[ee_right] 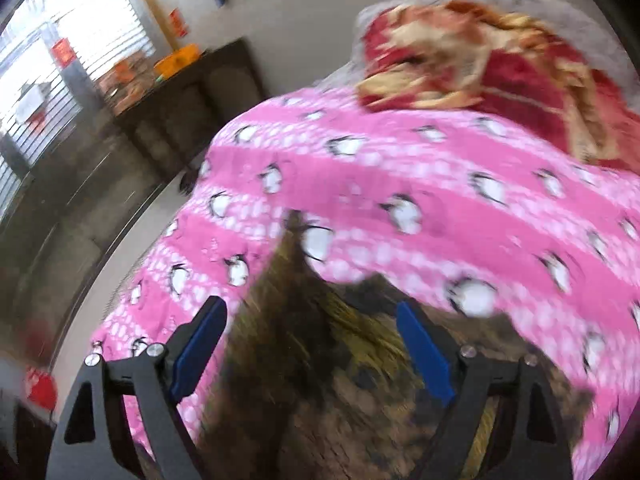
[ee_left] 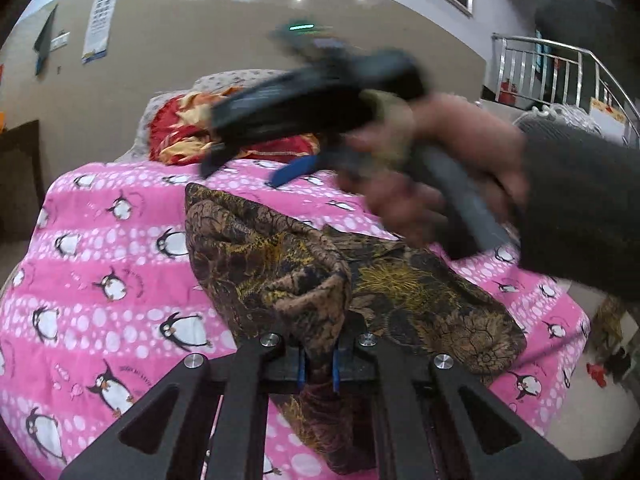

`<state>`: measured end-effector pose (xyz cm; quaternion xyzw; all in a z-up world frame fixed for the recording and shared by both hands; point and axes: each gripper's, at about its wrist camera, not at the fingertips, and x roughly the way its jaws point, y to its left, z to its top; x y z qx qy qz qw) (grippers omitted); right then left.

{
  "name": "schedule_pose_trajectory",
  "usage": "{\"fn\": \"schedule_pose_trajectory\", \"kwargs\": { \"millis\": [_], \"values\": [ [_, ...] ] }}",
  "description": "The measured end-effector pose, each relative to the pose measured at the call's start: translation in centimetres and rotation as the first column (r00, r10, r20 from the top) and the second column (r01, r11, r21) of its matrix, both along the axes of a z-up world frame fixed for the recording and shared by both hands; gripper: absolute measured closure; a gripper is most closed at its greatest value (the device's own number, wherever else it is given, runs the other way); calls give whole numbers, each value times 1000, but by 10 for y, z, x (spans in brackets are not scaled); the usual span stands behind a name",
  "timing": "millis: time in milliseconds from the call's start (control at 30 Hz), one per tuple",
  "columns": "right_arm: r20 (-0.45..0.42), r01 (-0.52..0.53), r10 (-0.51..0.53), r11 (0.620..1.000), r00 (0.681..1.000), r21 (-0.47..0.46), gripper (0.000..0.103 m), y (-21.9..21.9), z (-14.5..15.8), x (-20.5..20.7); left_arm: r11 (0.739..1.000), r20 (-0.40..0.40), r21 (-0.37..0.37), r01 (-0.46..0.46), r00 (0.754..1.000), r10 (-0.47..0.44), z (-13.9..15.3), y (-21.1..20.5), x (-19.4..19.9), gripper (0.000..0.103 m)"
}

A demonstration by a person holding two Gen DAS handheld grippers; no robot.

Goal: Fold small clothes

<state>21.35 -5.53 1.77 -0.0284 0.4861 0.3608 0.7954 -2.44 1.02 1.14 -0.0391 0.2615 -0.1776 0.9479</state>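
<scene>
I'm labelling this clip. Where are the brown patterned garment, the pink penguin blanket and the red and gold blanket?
brown patterned garment [ee_left: 280,256]: left wrist view, on the raised fold above the jaws.
pink penguin blanket [ee_left: 100,240]: left wrist view, bare stretch left of the garment.
red and gold blanket [ee_right: 520,80]: right wrist view, middle of the heap.

A bed under a pink penguin-print cotton sheet [ee_left: 120,272] carries a brown-gold patterned garment [ee_left: 420,292] and a crumpled red-and-cream blanket [ee_left: 180,136].

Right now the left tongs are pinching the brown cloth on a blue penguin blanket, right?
Nearly. The left tongs do pinch the brown cloth, but the penguin blanket is pink, not blue. The left wrist view shows it.
</scene>
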Motion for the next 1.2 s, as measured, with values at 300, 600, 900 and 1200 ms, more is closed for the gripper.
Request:
{"fn": "schedule_pose_trajectory", "kwargs": {
  "millis": [300, 600, 900, 1200],
  "values": [
    [-136, -48, 6, 952, 991, -303, 94, 38, -47, 33, 997, -19, -6, 74, 997, -74, 0, -16, -2, 103],
    [-107, 5, -35, 962, 994, -275, 95, -58, -12, 37, 967, -15, 35, 254, 967, -254, 16, -85, -2, 103],
    [-121, 92, -142, 933, 982, -348, 95, -194, -23, 38, 887, -135, 79, 454, 887, -442, -14, -209, 7, 103],
    [-155, 295, -329, 933, 931, -205, 77, -268, -103, 33, 866, -304, 38, 499, 831, -465, -51, -230, 4, 103]
  ]
}}
